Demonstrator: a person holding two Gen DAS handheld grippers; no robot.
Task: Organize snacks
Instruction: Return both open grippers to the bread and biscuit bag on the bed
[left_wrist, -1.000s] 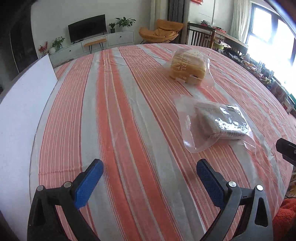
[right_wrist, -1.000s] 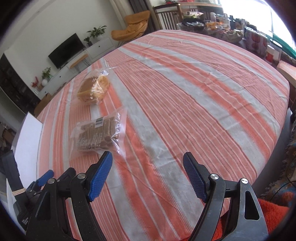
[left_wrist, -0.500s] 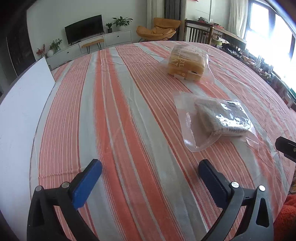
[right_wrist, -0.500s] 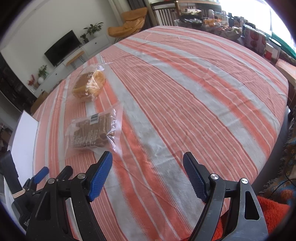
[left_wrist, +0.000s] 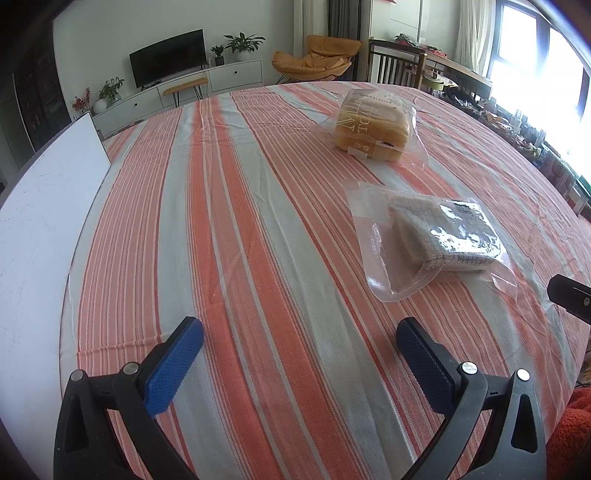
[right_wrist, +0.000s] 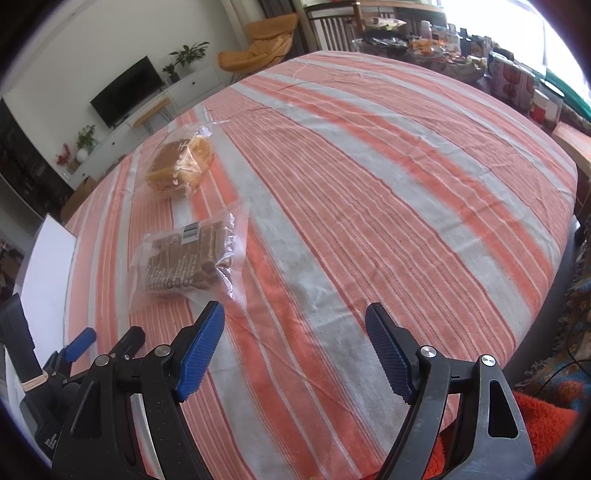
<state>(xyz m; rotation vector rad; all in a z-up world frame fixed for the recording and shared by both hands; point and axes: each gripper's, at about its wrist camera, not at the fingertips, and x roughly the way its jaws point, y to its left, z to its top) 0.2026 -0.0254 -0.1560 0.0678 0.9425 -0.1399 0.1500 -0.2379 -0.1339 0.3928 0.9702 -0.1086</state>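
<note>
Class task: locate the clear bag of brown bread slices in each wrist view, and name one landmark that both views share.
Left wrist: the brown bread bag lies right of centre, ahead of the right finger.
Right wrist: it lies left of centre, beyond the left finger.
Shared landmark: the golden loaf bag, farther along the table.

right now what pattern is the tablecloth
Orange-red and grey stripes with thin white lines on the tablecloth, clearest in the left wrist view.

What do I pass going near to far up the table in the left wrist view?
left gripper with open jaws → dark sliced bread in a clear bag → golden loaf in its bag → orange chair beyond the table.
</note>
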